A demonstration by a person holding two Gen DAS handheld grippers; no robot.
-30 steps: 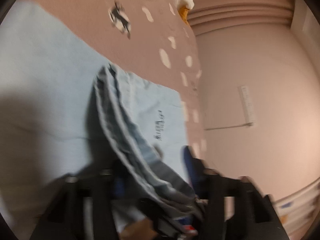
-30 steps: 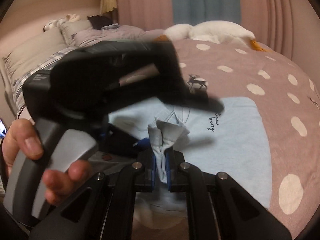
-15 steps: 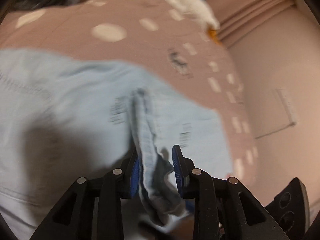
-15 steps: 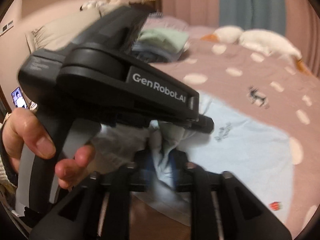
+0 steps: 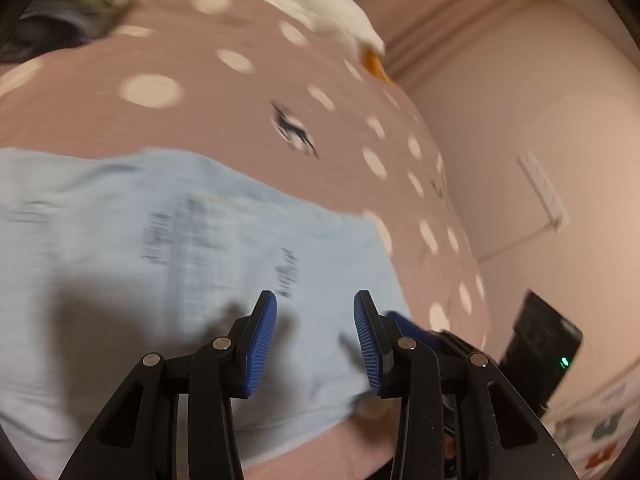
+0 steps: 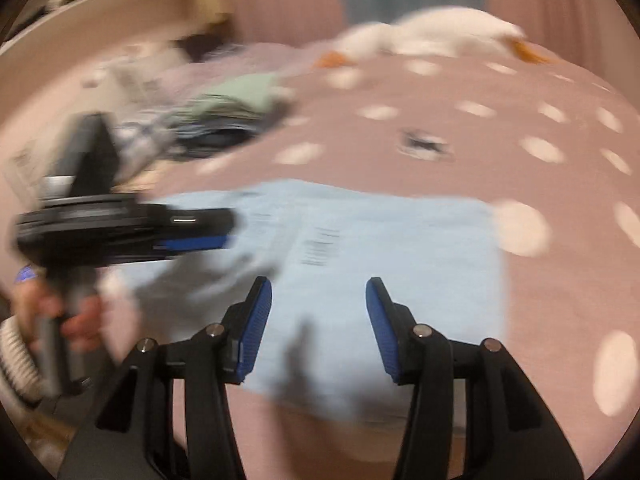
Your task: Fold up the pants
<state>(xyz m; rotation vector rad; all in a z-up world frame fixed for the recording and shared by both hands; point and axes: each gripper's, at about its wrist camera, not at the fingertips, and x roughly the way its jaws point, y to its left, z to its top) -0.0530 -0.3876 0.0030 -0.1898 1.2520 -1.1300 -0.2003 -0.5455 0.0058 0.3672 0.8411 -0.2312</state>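
Left gripper: jaws opening, nothing between the blue pads, above the light blue pants. Right gripper: jaws apart, empty, over the same pants. Pants spread flat on the pink polka-dot bedspread. White plush goose beyond the pants at the far edge.

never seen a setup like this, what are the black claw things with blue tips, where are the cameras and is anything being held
Each claw is a handheld two-finger gripper; a person squeezes one in each hand. A fisheye camera on each looks forward along its fingers. The left gripper and right gripper both hold nothing; the left one's jaws are opening. Under them the light blue pants lie flat on a pink spotted bedspread. The right view also shows the hand holding the left gripper. A white plush toy lies farther back.
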